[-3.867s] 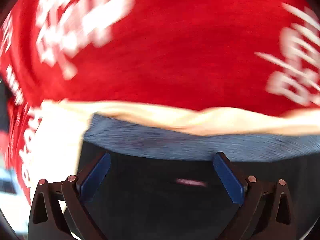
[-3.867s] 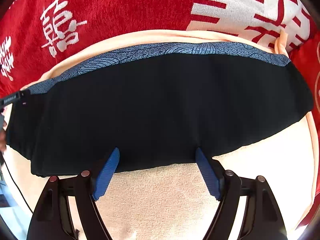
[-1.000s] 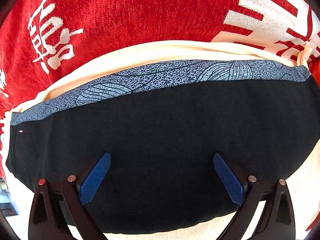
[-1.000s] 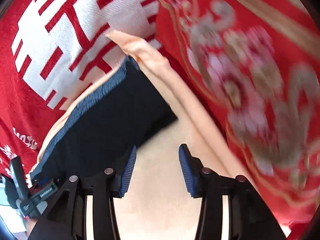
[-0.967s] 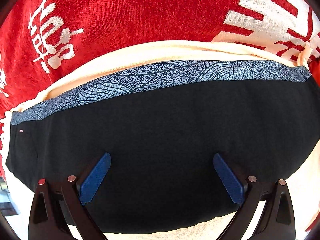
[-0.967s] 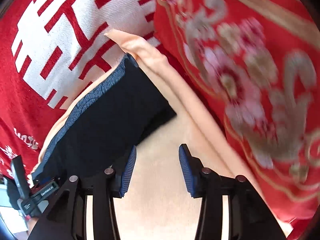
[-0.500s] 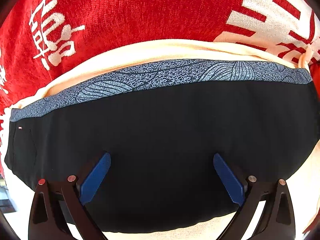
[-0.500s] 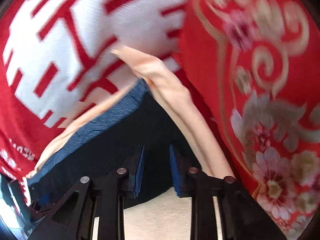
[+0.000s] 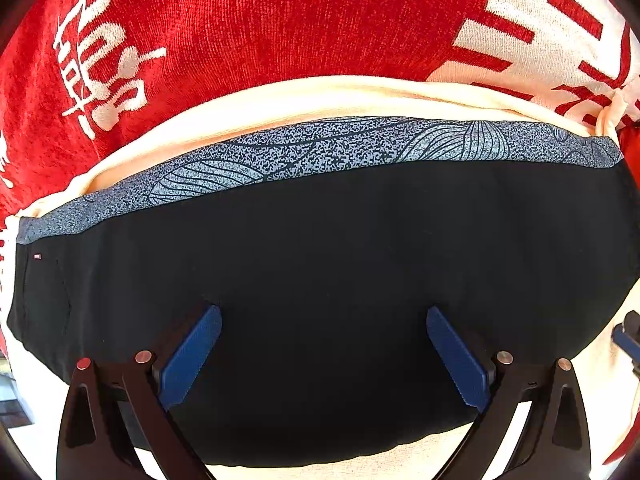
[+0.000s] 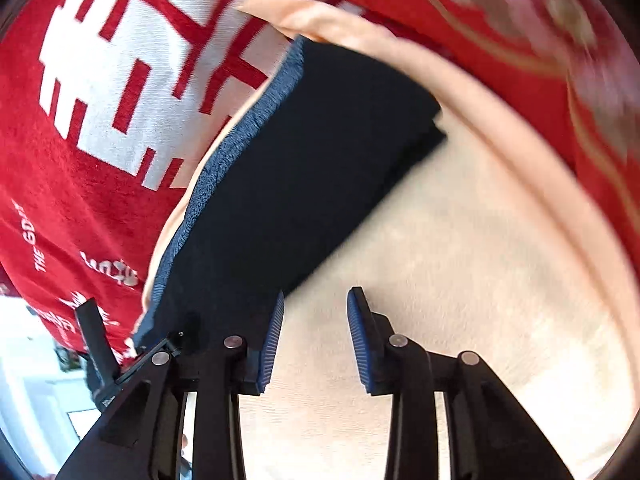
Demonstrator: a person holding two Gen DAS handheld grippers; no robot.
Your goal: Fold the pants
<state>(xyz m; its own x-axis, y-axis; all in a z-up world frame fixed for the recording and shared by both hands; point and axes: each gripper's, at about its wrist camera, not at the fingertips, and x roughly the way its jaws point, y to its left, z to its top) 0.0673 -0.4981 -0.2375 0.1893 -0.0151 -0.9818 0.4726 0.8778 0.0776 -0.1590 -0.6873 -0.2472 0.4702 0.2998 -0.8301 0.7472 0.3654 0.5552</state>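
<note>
Black pants (image 9: 340, 280) lie folded into a wide flat band on a cream towel (image 9: 320, 96), w/ a blue-grey leaf-print waistband (image 9: 320, 148) running along the far edge; a tiny tag sits near the left end of the black cloth. Under & around the towel is a red blanket (image 9: 260, 20) w/ white characters, a big white patch w/ red strokes at upper right. Left gripper (image 9: 324, 340) hangs over the middle of the pants, pointing nearly straight down, jaws spread wide, blue pads (image 9: 192, 356) apart w/ only flat black fabric seen between them, nothing pinched. In the right wrist view the pants (image 10: 304, 168) run diagonally from lower left up to a layered end near the top centre, waistband (image 10: 240, 136) on their left side, cream towel (image 10: 480, 260) filling the right & bottom. Right gripper (image 10: 316, 308) sits just beside the near long edge of the pants: its left pad (image 10: 272, 344) is at the fabric's edge, right pad over bare towel; jaws partly apart & opening, gap betw. them shows towel only, so it grips nothing. View is motion-blurred at upper right, where a red cloth w/ gold & floral print (image 10: 540, 40) lies beyond the towel. Part of the other gripper's black frame shows at lower left of that view
</note>
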